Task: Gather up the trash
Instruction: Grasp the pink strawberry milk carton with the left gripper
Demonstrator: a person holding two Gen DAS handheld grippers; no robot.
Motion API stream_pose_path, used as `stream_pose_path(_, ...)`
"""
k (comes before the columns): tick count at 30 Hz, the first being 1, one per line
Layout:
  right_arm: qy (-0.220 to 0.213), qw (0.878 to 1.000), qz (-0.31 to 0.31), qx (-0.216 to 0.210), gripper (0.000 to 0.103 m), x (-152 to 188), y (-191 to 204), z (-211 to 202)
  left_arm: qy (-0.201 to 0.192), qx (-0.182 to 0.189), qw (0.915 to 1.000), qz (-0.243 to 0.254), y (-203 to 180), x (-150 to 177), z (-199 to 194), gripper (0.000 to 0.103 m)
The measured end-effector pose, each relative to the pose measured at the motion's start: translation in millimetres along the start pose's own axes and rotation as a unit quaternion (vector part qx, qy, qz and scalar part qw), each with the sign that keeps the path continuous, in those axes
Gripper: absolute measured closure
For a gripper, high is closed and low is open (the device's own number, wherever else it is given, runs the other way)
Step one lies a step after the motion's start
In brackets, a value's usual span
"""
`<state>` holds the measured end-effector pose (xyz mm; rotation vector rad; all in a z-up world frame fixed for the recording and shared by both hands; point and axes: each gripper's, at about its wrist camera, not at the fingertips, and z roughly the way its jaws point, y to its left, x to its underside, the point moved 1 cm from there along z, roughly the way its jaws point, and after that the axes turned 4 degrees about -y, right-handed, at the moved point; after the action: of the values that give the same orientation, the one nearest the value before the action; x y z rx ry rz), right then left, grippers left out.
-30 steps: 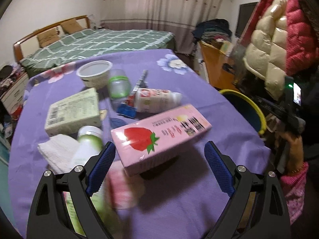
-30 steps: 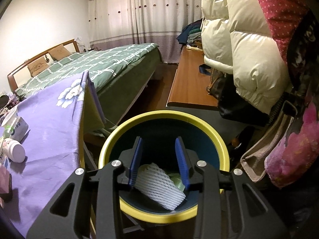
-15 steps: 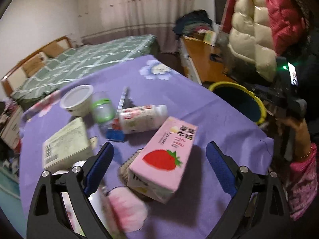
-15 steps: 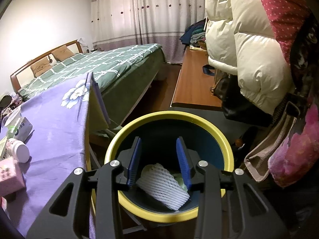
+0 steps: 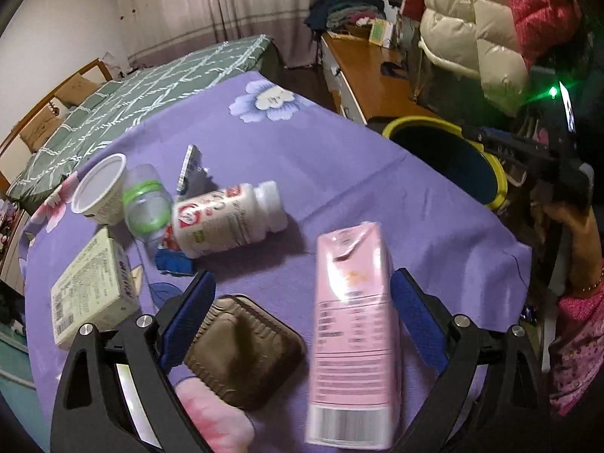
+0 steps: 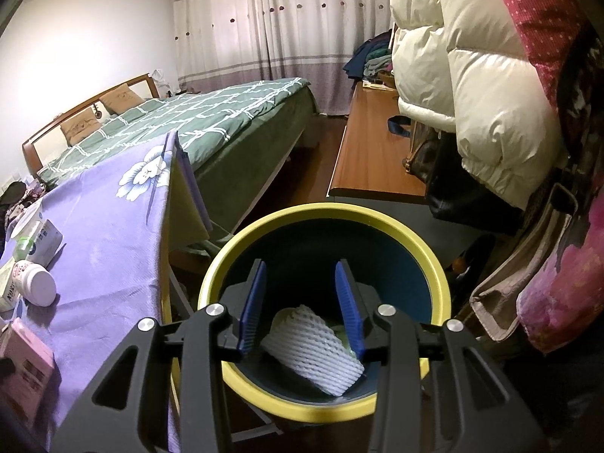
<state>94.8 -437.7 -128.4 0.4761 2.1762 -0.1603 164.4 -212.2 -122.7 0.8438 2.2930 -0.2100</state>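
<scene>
your left tongs [image 5: 302,313] are spread wide over the purple bench [image 5: 339,173], gripping nothing. the pink milk carton [image 5: 353,321] stands upright between the blue pads, lower centre of the left view, close to the right pad [image 5: 413,321]; can't tell if it touches. the carton is motion-blurred. the brown plastic tray [image 5: 241,351] lies lower left of it, just beside the left pad [image 5: 188,313]. a pink blurred item [image 5: 211,419] sits at the bottom edge below the tray.

mid-left of that view: the white bottle [image 5: 226,219] lies on its side, the clear bottle with green band [image 5: 145,204] touches the white cup [image 5: 100,188], and the cream box [image 5: 92,287] lies flat at left.

your right tongs [image 6: 300,302] hover over the yellow-rimmed bin [image 6: 434,264], parted with nothing between them. white foam netting [image 6: 313,347] lies at the bin's bottom, lower centre of the right view. the bin stands just beside the bench edge; in the left view it is at right [image 5: 426,124].
</scene>
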Motion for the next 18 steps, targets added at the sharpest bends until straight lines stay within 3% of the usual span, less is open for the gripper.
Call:
stream_pose_path(9, 0.001, 1.000, 0.001, -0.006, 0.066, 0, 1, 0, 0.013, 0.013, 0.9998, 0.011, -19, 4, 7, 0.011)
stream_pose_path(12, 0.000, 1.000, 0.002, -0.007, 0.065, 0, 1, 0, 0.022, 0.014, 0.9996, 0.007, -22, 5, 11, 0.025)
stream_pose_path(18, 0.000, 1.000, 0.003, -0.008, 0.065, -1, 0, -1, 0.033, 0.030, 0.9990, 0.000, -26, 8, 18, 0.064)
